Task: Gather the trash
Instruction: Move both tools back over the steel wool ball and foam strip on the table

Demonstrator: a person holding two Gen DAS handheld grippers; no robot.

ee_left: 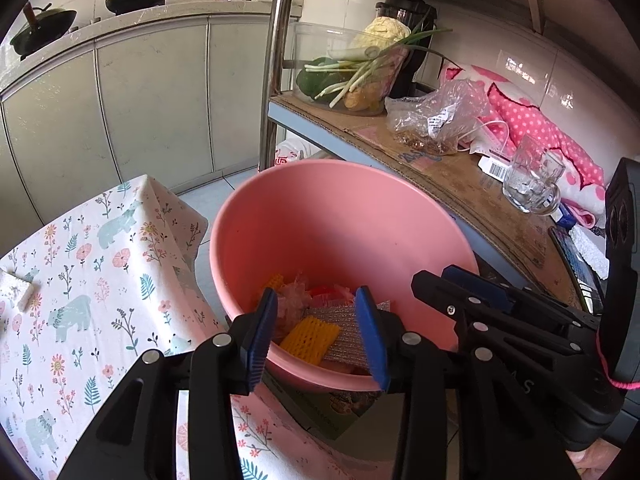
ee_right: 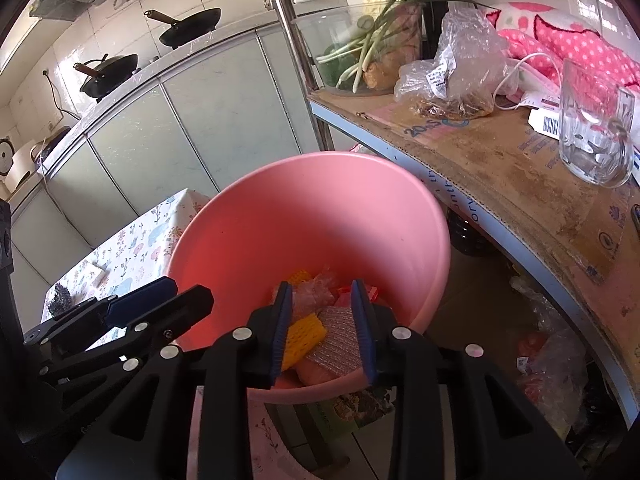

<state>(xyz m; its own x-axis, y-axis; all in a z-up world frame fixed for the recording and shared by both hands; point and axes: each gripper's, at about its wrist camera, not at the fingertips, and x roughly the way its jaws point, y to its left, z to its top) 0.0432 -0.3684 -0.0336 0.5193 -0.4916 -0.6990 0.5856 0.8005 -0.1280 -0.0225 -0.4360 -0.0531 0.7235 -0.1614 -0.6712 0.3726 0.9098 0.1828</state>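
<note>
A pink plastic bin (ee_left: 320, 216) (ee_right: 304, 208) stands beside the flowered tablecloth (ee_left: 80, 264). At its bottom lie a yellow foam net (ee_left: 310, 334) (ee_right: 302, 334), a silver padded sheet (ee_left: 346, 330) (ee_right: 340, 338), crumpled clear plastic (ee_left: 294, 298) (ee_right: 314, 292) and something red. My left gripper (ee_left: 318, 336) (ee_right: 188, 290) hovers over the near rim, open, with nothing between its blue pads. Right beside it, my right gripper (ee_right: 322, 330) (ee_left: 436, 276) is also open and empty over the same rim. A white foam piece (ee_left: 16, 288) (ee_right: 98, 270) lies on the cloth.
A cardboard-covered shelf (ee_left: 460, 184) (ee_right: 500, 160) runs along the right with a glass mug (ee_left: 532, 184) (ee_right: 592, 132), a plastic bag (ee_left: 436, 116) and a glass bowl of vegetables (ee_left: 348, 68). A metal pole (ee_left: 276, 64) rises behind the bin. Cabinets and woks stand at the back.
</note>
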